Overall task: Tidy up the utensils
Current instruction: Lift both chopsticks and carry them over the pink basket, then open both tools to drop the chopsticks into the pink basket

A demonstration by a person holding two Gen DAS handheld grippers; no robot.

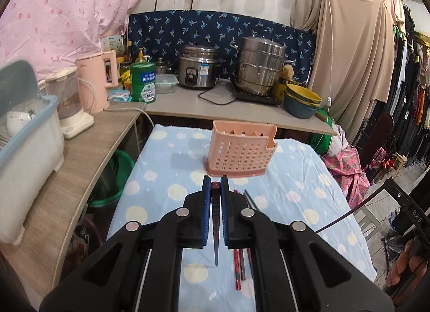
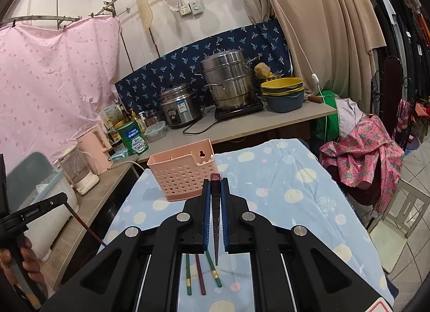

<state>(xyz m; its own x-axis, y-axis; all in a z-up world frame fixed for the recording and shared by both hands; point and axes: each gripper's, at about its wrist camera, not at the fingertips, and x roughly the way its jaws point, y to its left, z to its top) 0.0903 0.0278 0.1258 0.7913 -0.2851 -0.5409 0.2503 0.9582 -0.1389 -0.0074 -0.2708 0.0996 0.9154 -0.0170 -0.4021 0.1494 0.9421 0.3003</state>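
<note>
My left tongs (image 1: 215,185) and right tongs (image 2: 215,187) each clamped on dark red tapered chopstick. Pink perforated plastic holder (image 1: 240,150) near desk far edge. Advice: tip ends down over slot before release.

1. Your left wrist camera looked forward and down along its fingers over the table (image 1: 166,166), square toward the pink holder (image 1: 242,150) near the far edge.
2. Your right wrist camera sat further right, facing the holder (image 2: 182,169) at an angle.
3. Both views shared the holder, table and back counter (image 1: 188,102).
</note>
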